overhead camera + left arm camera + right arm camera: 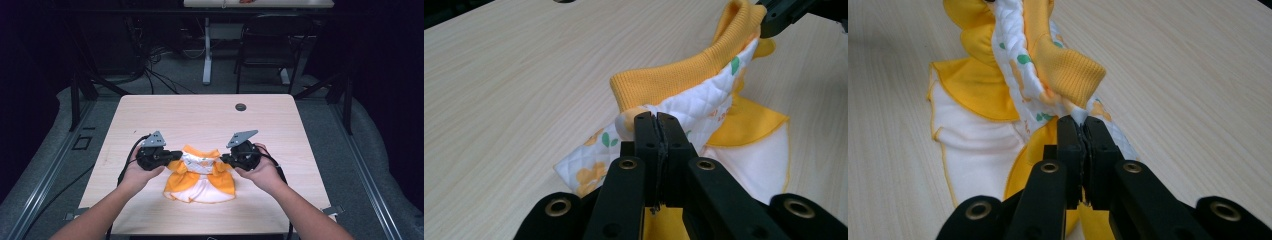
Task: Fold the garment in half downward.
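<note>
Garment: a small orange and white pet garment (201, 175) is lying on the desk (200, 117) near the middle of its near edge, with its upper part being lifted between the two tools.
Left tool: the left tool (176, 156) is gripping the quilted white fabric at the garment's left shoulder; in the left gripper view the jaws are pressing together on that fabric (658, 131).
Right tool: the right tool (223, 159) is pinching the opposite shoulder; in the right gripper view the jaws are closing on quilted cloth just below the ribbed orange cuff (1068, 67).
Hands: the left hand (137, 172) and right hand (262, 172) are holding the tools from the near side.
Handling: likely light, soft and limp; the cloth is sagging and bunching between the grips.
Where to hold: the ribbed collar and shoulder seams look the firmest; a single thin layer is likely to slip or drag unevenly.
</note>
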Motion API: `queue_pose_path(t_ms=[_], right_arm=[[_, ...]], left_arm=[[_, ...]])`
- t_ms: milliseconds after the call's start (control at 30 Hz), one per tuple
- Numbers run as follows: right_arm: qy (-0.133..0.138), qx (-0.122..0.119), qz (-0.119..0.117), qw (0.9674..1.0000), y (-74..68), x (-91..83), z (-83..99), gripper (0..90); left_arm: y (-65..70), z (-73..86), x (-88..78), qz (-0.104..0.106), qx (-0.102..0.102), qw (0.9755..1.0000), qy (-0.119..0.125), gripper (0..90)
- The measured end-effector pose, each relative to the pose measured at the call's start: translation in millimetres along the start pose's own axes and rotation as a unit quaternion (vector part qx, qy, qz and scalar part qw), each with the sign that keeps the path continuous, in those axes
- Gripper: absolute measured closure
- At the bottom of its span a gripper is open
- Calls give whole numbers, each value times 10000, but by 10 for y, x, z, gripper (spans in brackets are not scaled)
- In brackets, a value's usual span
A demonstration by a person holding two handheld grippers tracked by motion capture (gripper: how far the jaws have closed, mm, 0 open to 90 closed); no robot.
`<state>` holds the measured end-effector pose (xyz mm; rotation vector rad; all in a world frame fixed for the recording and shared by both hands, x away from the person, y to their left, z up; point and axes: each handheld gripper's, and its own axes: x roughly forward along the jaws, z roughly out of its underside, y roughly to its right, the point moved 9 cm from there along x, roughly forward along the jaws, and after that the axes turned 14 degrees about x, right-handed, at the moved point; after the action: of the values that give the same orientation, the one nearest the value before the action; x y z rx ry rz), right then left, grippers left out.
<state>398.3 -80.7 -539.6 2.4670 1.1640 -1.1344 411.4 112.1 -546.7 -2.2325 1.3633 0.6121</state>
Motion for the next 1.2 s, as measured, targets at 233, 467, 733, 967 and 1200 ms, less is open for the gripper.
queue_pose_path(t_ms=[233,467,733,967,1200], right_arm=[[-31,6,-8,10000,-46,-12,19,869],[-95,34,-28,9999,-68,-41,58,869],[-154,249,-120,9995,-84,25,240,869],[-148,251,-176,9994,-123,47,349,869],[-167,259,-246,9992,-183,76,428,868]], left_arm=[[32,31,-30,24,-39,10000,26,890],[93,40,-43,75,-56,9999,45,890],[185,113,-6,180,-55,9998,-35,889],[258,201,13,279,-115,9995,-40,889],[351,339,27,381,-196,9991,-67,889]])
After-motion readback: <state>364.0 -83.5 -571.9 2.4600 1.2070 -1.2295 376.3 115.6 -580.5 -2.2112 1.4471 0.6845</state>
